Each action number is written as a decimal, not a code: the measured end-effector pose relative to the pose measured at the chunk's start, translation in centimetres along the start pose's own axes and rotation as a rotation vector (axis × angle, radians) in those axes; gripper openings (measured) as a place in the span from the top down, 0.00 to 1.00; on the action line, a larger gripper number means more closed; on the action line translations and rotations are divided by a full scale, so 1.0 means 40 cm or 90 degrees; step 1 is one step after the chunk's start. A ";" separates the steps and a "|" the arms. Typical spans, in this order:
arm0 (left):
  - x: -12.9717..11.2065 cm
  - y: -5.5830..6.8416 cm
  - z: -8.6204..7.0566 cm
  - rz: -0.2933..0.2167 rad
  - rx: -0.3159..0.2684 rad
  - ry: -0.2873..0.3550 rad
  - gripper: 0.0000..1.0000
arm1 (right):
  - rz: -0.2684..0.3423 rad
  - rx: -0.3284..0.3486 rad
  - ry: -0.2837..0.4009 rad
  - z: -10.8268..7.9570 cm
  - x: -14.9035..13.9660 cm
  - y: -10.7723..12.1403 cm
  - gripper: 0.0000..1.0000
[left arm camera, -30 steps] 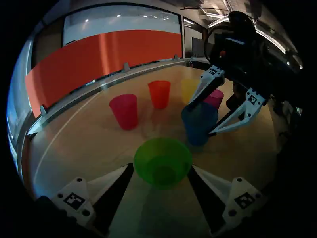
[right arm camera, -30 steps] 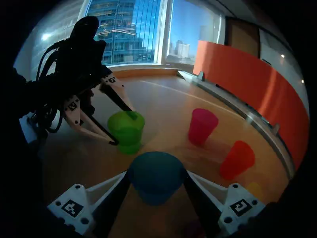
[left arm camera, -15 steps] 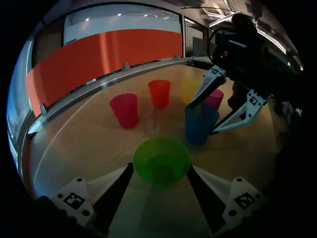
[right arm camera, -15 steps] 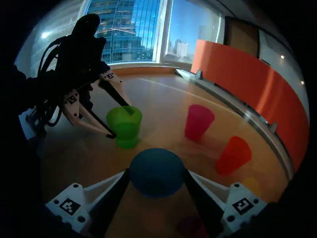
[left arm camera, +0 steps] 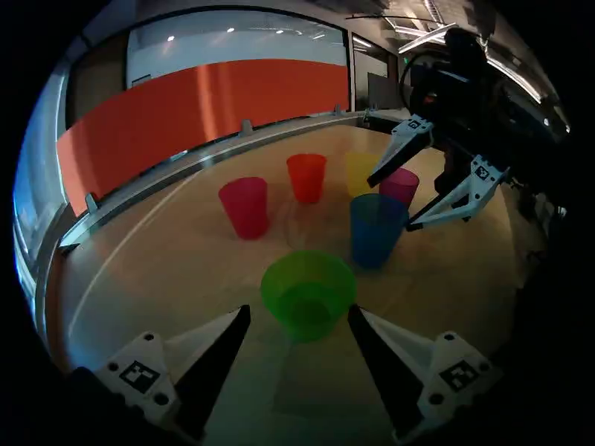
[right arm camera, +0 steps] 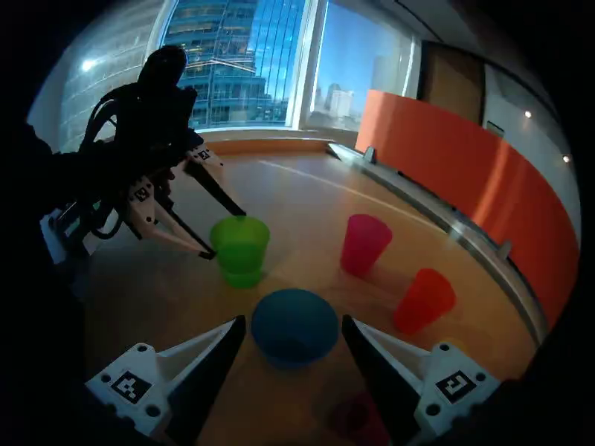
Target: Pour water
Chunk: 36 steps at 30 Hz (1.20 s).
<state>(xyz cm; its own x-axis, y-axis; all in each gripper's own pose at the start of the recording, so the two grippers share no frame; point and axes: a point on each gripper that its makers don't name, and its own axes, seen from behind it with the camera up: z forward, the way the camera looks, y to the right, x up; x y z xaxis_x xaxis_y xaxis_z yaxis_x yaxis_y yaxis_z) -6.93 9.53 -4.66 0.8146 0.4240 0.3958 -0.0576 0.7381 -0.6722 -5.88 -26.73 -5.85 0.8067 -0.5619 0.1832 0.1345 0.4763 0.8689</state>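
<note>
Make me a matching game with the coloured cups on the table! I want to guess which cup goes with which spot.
Things:
1. green see-through plastic cup
2. blue plastic cup
3. orange plastic cup

Places:
A. in the back row, between the pink plastic cup and the yellow plastic cup
B. between the open fingertips of the left gripper
C. between the open fingertips of the right gripper

Pairs: 1-B, 2-C, 3-A
</note>
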 end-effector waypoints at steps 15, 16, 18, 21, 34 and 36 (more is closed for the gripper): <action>0.050 -0.008 -0.124 -0.023 0.047 0.066 0.02 | 0.027 -0.038 0.078 -0.145 0.069 -0.013 0.00; 0.055 -0.011 -0.132 -0.025 0.052 0.072 0.02 | 0.028 -0.043 0.083 -0.155 0.071 -0.012 0.00; 0.064 -0.017 -0.148 -0.030 0.062 0.086 0.02 | 0.031 -0.054 0.095 -0.177 0.075 -0.009 0.00; 0.077 -0.027 -0.172 -0.039 0.080 0.106 0.02 | 0.038 -0.072 0.109 -0.208 0.077 -0.001 0.00; 0.132 -0.088 -0.271 -0.067 0.166 0.191 0.02 | 0.065 -0.186 0.170 -0.349 0.096 0.079 0.00; 0.144 -0.099 -0.285 -0.075 0.178 0.206 0.02 | 0.072 -0.205 0.182 -0.371 0.101 0.094 0.00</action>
<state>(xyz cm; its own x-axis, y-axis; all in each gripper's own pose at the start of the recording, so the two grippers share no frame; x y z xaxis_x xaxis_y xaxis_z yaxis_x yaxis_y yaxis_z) 4.56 3.07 -6.87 0.9612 0.1755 0.2127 -0.0715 0.9037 -0.4222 6.43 -17.16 -8.67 0.9473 -0.3060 0.0948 0.1721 0.7358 0.6550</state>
